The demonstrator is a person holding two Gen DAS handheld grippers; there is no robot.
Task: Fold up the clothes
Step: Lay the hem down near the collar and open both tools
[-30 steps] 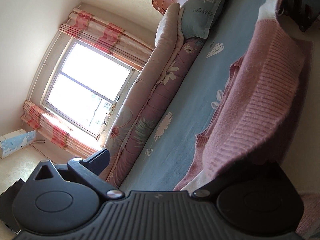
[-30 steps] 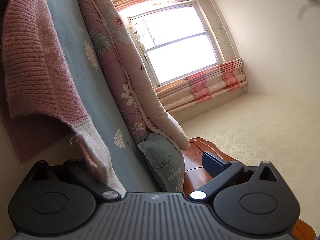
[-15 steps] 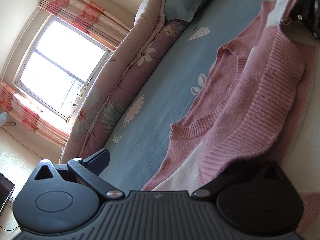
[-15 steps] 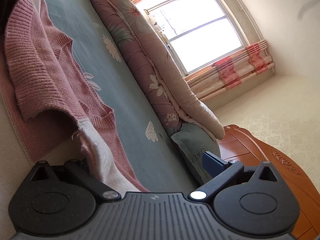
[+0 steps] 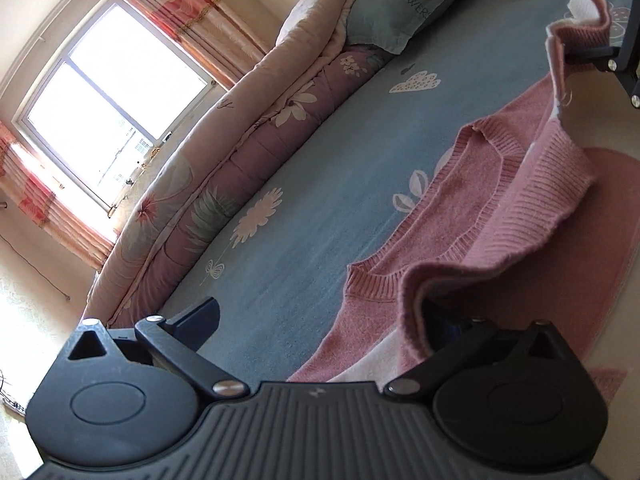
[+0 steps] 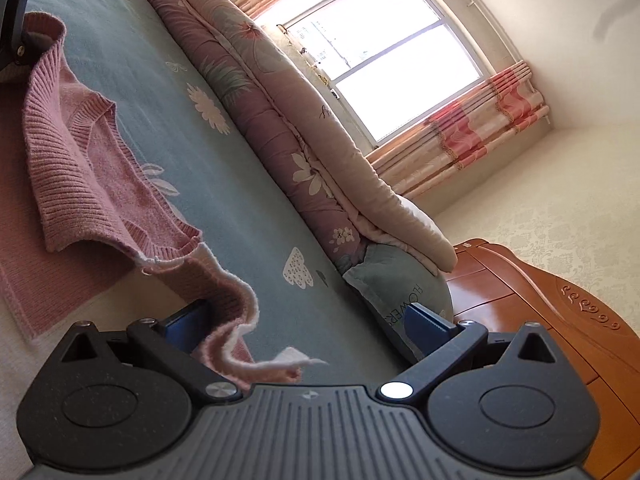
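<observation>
From the left wrist we count one pink sweater (image 5: 472, 216) on the blue sheet (image 5: 320, 184), one pillow (image 5: 400, 4), one rolled quilt (image 5: 240, 152). Our left gripper (image 5: 324, 316) is spread wide, knit draped over one finger (gripped? we cannot tell).

From the right wrist: one sweater (image 6: 80, 168), one window (image 6: 392, 60). Our right gripper (image 6: 308, 324) gapes, hem draped on its left finger.

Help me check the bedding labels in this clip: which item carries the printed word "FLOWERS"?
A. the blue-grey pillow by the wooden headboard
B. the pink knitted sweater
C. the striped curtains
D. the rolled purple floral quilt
A: the lettering runs along the blue-grey pillow, which lies at the end of the rolled purple floral quilt; the pink knitted sweater shows only ribbing.
</observation>
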